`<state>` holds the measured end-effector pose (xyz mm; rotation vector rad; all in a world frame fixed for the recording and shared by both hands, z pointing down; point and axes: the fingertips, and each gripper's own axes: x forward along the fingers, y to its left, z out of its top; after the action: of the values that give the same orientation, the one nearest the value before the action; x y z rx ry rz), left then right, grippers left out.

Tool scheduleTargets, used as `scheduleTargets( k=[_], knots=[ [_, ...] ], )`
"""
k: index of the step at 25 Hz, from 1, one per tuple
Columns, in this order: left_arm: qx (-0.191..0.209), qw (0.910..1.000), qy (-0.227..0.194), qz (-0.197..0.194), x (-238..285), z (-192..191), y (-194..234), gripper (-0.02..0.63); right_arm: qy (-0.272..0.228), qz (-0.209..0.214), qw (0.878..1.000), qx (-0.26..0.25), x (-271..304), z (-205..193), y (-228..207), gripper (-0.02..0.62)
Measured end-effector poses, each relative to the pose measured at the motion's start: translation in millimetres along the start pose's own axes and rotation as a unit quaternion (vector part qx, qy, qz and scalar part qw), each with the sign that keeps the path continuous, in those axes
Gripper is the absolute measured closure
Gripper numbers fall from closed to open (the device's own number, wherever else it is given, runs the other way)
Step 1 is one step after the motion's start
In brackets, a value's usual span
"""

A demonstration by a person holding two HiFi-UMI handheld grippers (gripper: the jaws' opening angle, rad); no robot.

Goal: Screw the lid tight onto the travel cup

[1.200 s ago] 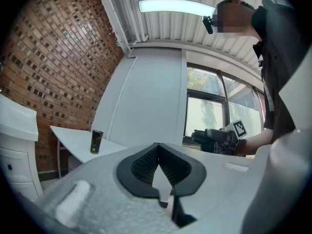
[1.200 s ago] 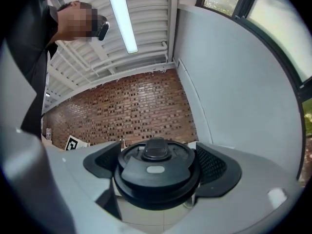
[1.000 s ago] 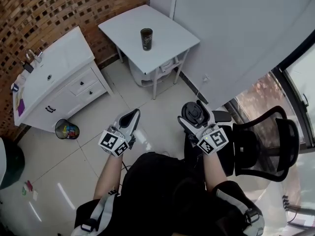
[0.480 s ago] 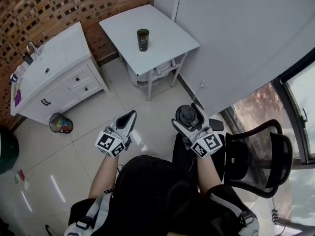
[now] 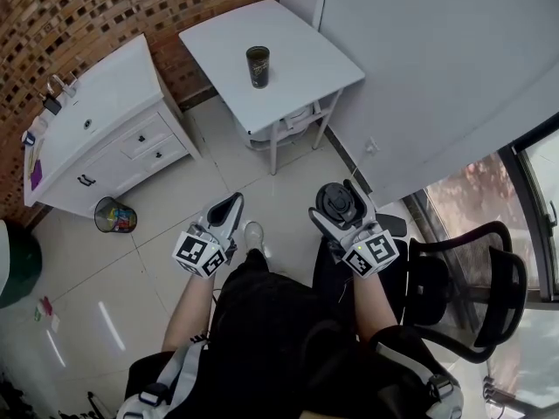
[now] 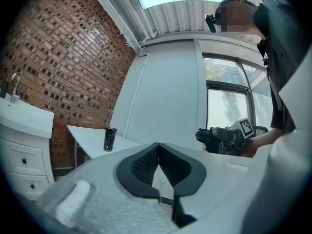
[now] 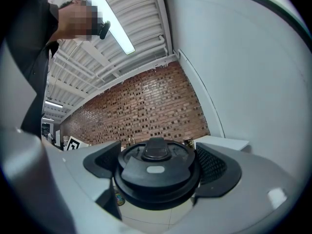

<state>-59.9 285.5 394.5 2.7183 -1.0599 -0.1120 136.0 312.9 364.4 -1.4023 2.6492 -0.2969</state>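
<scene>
- black lid (image 5: 334, 201) is sitting clamped in the wide-spread jaws of the right gripper (image 5: 338, 205) in the head view. the travel cup (image 5: 258, 66) is standing well ahead of both grippers on the white table (image 5: 306, 55). the chair (image 5: 463, 295) is dropping further behind than a second ago, so the carry is likely under way.
- left gripper view: the left gripper (image 6: 158, 150) is pressing shut on nothing, cup ahead to its left.
- right gripper view: the pads are pressing the lid's rim; screwing is not yet beginning.
</scene>
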Motion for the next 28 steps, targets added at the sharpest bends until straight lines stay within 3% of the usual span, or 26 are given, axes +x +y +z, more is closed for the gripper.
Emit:
scheduleTargets(
  k=[6, 13, 28],
  knots=[
    [-0.001, 0.9998, -0.009, 0.018, 23.4, 11.2, 59.3, 0.604, 0.001, 0.008, 1.0, -0.021, 60.4, 13.7, -14.8, 0.121],
    [0.011, 0.9998, -0.018, -0.006, 58.7, 36.8, 106.6, 0.604, -0.016, 0.003, 0.999, -0.028, 115.2, 28.6, -33.1, 0.121],
    [-0.001, 0.9999, -0.003, -0.016, 80.7, 43.9, 198.3, 0.604, -0.004, 0.013, 0.999, -0.031, 224.7, 19.9, -37.5, 0.121]
  ],
)
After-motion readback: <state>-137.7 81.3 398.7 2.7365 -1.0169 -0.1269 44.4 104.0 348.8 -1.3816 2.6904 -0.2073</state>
